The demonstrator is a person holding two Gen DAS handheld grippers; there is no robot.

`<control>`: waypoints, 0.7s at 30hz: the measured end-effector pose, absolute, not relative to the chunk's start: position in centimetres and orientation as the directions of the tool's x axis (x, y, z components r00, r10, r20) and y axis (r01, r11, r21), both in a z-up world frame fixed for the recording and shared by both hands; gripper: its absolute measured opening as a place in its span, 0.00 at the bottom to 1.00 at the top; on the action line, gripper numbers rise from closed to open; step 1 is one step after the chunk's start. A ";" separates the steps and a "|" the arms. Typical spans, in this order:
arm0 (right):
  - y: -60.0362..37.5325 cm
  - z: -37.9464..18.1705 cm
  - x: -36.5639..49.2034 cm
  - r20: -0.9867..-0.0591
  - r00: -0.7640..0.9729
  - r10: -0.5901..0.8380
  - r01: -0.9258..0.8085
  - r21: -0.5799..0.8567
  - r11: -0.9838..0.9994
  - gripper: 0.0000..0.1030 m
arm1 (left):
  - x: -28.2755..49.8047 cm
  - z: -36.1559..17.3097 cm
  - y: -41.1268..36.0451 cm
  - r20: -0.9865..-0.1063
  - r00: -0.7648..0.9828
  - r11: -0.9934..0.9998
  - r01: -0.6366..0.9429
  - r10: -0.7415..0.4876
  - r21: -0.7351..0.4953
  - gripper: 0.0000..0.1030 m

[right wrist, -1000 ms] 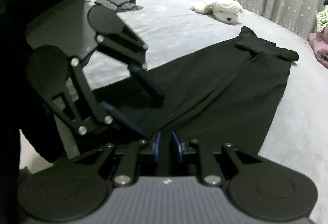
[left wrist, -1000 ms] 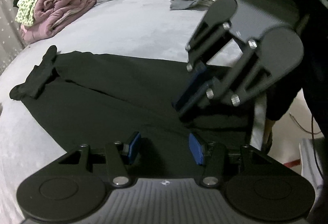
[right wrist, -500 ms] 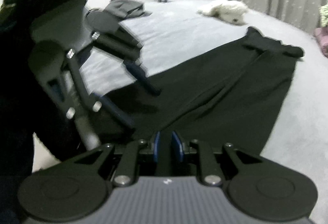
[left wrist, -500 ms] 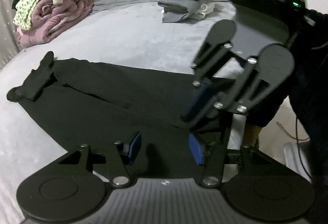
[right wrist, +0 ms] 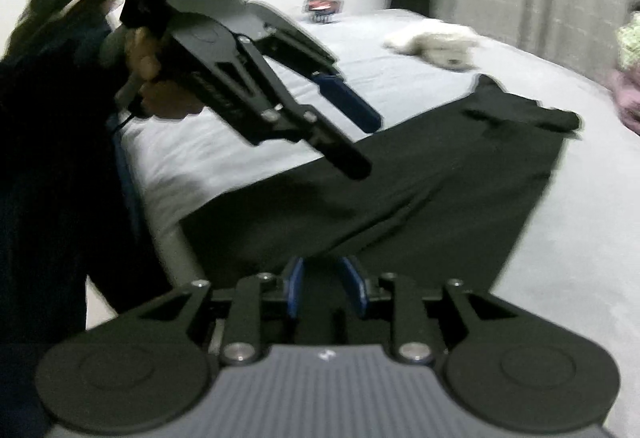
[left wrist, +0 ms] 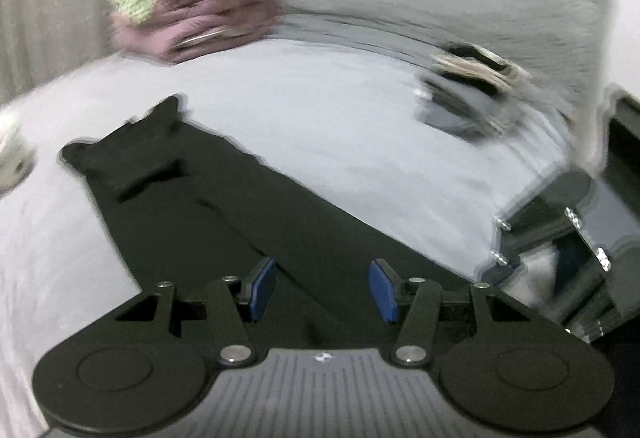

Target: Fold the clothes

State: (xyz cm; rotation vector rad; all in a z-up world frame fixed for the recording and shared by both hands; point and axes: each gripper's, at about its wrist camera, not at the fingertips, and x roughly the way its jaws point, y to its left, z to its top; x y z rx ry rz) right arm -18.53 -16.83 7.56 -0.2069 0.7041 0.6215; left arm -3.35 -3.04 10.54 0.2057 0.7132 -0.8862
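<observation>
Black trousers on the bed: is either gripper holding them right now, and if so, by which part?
Neither. The left gripper hangs open above the black trousers. The right gripper is opening at their near end, its pads apart.

Pretty blurry shot, but the left gripper [left wrist: 322, 292] has its blue fingers [left wrist: 262, 294] spread apart with nothing between them, hanging over the near end of the black trousers [left wrist: 224, 213] laid flat on the grey bed [left wrist: 320, 117]. Far left there's a pink blanket pile [left wrist: 192, 25], far right a small folded stack [left wrist: 468, 93], and the right gripper [left wrist: 560, 238] pokes in at the right edge.
</observation>
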 end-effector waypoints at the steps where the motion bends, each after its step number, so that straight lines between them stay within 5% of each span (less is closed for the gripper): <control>1: -17.1 7.7 -17.9 -0.660 0.603 0.448 -0.569 0.038 0.821 0.24 | -1.8 10.4 -3.1 -0.653 0.437 0.676 0.719 -0.619 -0.160 0.50; 8: -20.0 8.4 -13.6 -0.652 0.661 0.371 -0.326 0.196 0.925 0.28 | 5.8 8.6 -2.1 -0.686 0.534 0.862 0.403 -0.494 -0.306 0.50; 14: -24.4 7.9 -10.4 -0.689 0.677 0.260 -0.085 0.278 0.957 0.30 | 7.6 7.6 -2.0 -0.692 0.565 0.887 0.371 -0.450 -0.273 0.50; 21: -26.3 8.0 -6.9 -0.669 0.703 0.243 0.001 0.343 0.939 0.33 | 9.8 6.1 -1.6 -0.701 0.571 0.902 0.317 -0.428 -0.293 0.50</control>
